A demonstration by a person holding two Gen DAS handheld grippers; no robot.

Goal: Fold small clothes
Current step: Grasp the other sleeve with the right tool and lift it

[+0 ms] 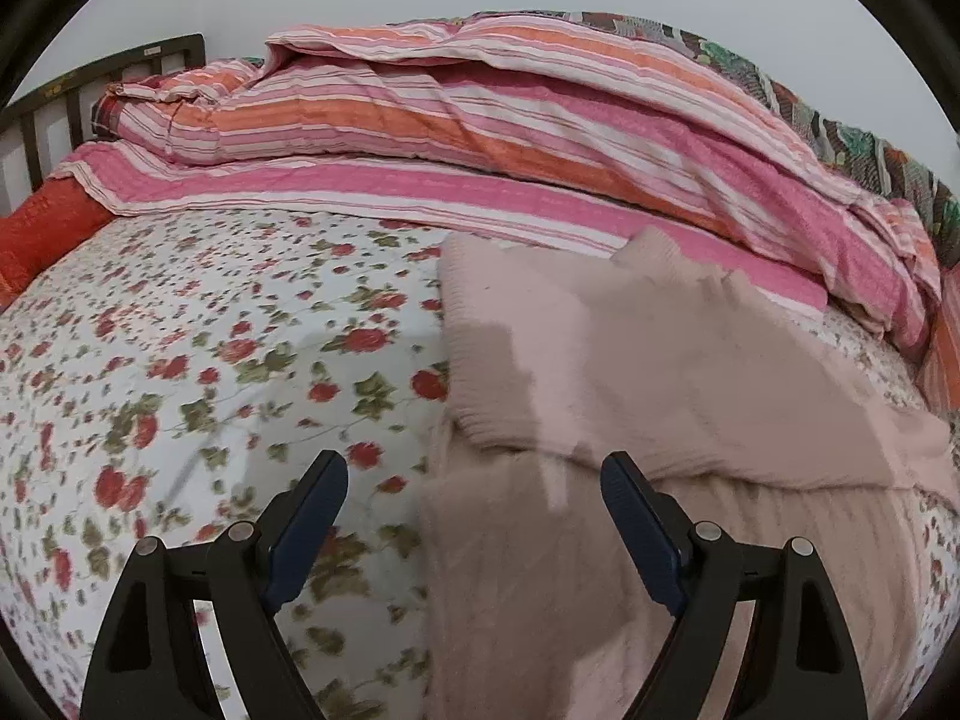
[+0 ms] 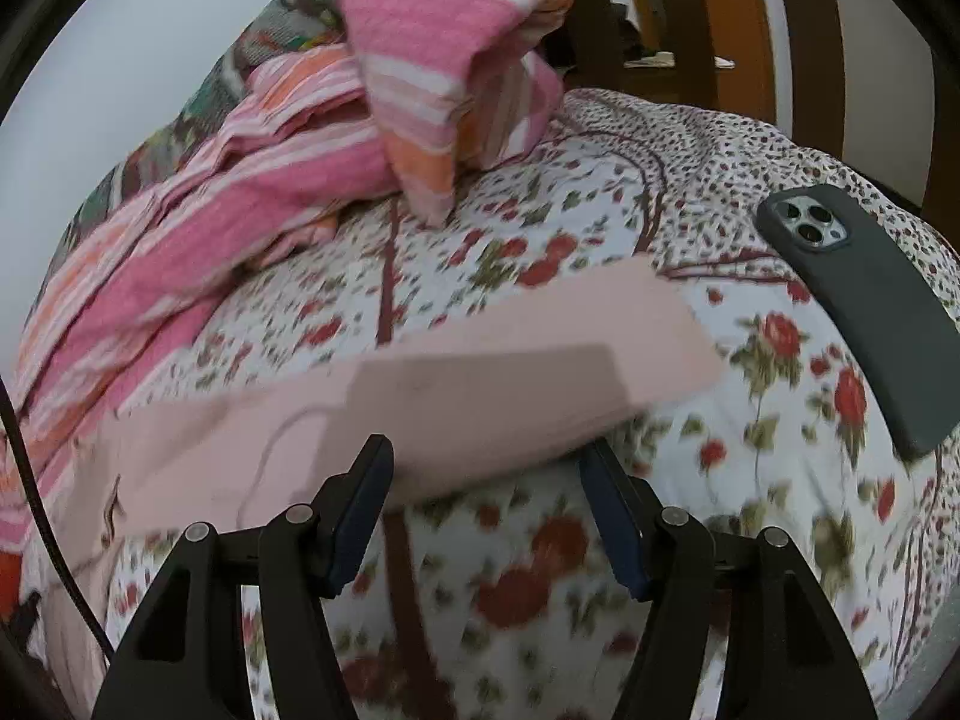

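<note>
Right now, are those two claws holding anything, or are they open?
Left gripper: open, empty, above the pink knit garment.
Right gripper: open, empty, at the pink garment's edge.

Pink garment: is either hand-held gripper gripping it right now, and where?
Nothing is held. Both the left hand-held gripper and the right hand-held gripper are open above the pink garment.

light: soft, even | blur: motion smear (worst right wrist) | edges: fisheye-bent, dark corners
</note>
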